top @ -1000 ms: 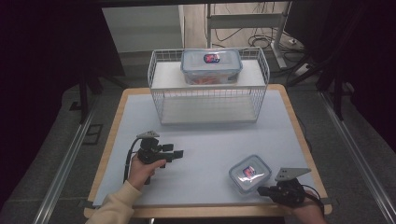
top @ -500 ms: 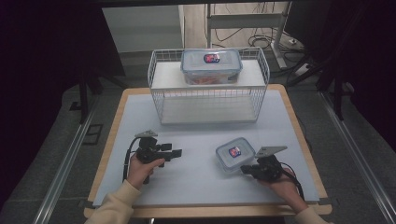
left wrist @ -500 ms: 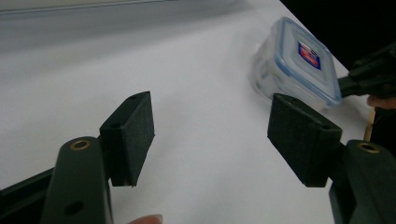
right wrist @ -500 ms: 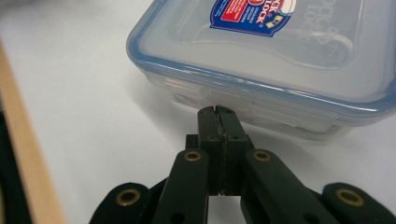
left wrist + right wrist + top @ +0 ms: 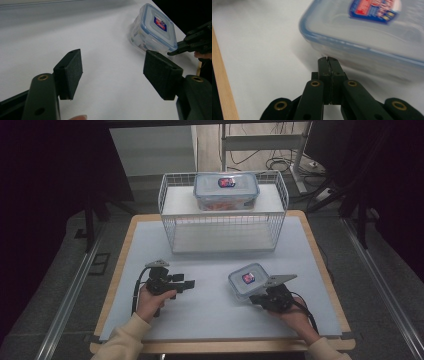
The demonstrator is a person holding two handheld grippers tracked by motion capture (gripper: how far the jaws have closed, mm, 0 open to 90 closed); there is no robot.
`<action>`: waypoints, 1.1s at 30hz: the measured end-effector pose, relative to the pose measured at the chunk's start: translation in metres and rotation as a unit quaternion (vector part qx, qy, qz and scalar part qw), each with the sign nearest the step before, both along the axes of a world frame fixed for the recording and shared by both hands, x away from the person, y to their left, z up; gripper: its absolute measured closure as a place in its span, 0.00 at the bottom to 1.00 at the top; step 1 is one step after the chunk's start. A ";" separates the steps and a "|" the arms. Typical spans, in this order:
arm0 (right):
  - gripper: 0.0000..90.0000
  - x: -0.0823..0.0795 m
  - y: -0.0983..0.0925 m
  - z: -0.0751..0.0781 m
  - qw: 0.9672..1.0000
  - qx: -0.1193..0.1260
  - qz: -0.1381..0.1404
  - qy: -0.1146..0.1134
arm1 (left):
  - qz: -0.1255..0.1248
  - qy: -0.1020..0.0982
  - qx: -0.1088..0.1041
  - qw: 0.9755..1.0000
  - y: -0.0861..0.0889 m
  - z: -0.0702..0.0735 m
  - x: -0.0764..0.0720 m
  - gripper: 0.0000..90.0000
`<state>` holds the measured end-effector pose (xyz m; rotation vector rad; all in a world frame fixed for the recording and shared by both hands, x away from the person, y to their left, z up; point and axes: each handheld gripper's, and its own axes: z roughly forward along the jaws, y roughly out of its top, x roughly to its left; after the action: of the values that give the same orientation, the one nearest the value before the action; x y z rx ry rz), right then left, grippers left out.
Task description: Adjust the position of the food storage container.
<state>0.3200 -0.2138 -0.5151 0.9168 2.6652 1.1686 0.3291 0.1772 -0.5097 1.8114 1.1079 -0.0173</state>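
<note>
Claw on the right [image 5: 328, 60], jaws pressed together, nudges the small lidded container [image 5: 248, 280] across the worktop [image 5: 210, 310] towards the wire basket [image 5: 222, 227], far off yet; left claw [image 5: 112, 72] waits open, empty.

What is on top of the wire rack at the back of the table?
A lidded clear box with a red-and-blue label sits on the white top shelf of the rack. Something orange shows through its wall; the lid hides the rest.
</note>
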 end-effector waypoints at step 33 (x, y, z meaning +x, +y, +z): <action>0.99 -0.004 0.003 0.027 0.996 0.053 -0.055 -0.046 | 0.002 -0.001 0.003 1.000 0.003 -0.001 0.001 0.35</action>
<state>0.3158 -0.2109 -0.4881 0.9876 2.4682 1.3040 0.3305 0.1798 -0.5110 1.8148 1.1109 -0.0086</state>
